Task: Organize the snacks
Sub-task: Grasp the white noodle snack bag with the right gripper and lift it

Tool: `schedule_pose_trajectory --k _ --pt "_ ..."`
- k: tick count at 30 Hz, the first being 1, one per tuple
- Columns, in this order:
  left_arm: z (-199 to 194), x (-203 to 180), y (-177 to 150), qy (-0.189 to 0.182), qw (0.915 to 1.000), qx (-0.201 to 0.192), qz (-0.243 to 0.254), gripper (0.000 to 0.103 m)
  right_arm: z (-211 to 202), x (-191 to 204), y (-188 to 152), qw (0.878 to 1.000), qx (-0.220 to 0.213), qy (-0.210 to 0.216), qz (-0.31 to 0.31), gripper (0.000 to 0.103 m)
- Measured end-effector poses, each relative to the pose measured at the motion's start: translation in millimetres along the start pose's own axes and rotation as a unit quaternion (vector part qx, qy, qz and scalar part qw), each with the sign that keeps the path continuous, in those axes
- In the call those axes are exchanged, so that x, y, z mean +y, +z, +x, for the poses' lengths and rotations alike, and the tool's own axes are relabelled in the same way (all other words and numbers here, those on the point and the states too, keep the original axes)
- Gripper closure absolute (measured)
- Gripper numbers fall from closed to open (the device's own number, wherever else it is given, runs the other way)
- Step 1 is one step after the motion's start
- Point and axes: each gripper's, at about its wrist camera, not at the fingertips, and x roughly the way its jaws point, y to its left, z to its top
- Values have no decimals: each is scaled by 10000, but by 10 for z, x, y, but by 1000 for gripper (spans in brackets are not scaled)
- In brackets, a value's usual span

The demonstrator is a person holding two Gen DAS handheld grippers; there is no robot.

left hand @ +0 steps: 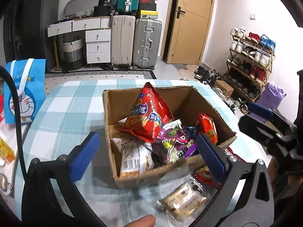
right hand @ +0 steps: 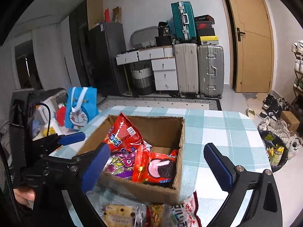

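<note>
An open cardboard box [left hand: 144,177] [right hand: 151,193] stands on the checked tablecloth. It holds a large red chip bag [left hand: 149,113] [right hand: 123,134], a purple candy bag [left hand: 174,141] [right hand: 121,164], a white barcoded packet [left hand: 136,158] and a red cookie packet [right hand: 157,168]. A clear-wrapped biscuit pack [left hand: 183,202] [right hand: 119,215] and a white-and-red bag [right hand: 183,211] lie in front of the box. My left gripper [left hand: 147,140] hovers open over the box's near side, gripping nothing. My right gripper [right hand: 157,149] is open and empty above the box's front.
A blue cartoon tote [left hand: 24,92] [right hand: 81,107] stands off the table's left. The table's right edge [right hand: 265,151] drops to a dark bin with wrappers [right hand: 274,151] and shoes. Suitcases [left hand: 136,43] and a door stand behind. A thumb [left hand: 140,222] shows at the bottom.
</note>
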Motion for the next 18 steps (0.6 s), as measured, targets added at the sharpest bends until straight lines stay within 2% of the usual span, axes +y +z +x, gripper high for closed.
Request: schedule_pose_trajectory --k 12,18 --pt "-603 174 -380 -28 9999 -38 -88 1 -491 -119 -334 9995 211 -103 197 1" --pt "-747 310 -602 0 9998 -13 -205 1 -636 -161 -541 9985 256 -409 241 1"
